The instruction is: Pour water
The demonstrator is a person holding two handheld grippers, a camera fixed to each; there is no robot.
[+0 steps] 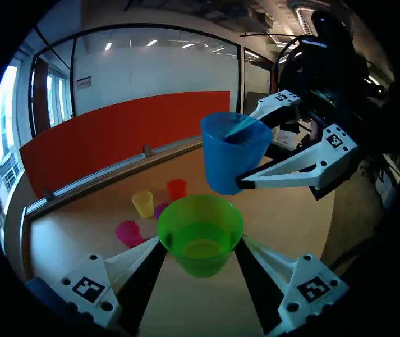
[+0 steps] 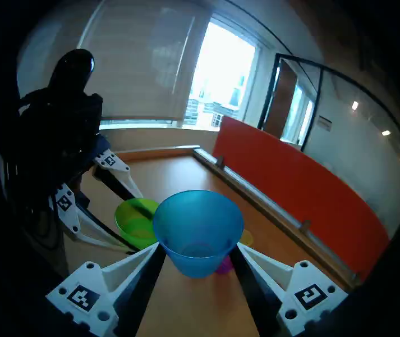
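Blue plastic cup (image 1: 234,151) clamped by right gripper (image 2: 198,247), upper right of green plastic cup (image 1: 201,233) clamped by left gripper (image 1: 200,241).

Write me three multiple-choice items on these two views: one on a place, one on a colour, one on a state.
1. In the left gripper view, where is the blue cup relative to the green cup?
A. Above it and to the right.
B. Inside it.
C. Directly below it.

2. What colour is the cup held by the left gripper?
A. Pink.
B. Green.
C. Yellow.

3. What is the state of the right gripper?
A. Open and empty.
B. Shut on the blue cup.
C. Shut on nothing.

Answers:
1 A: the blue cup sits higher than the green one and off to its right.
2 B: the green cup sits between its two fingers.
3 B: both fingers press on the blue cup's sides.
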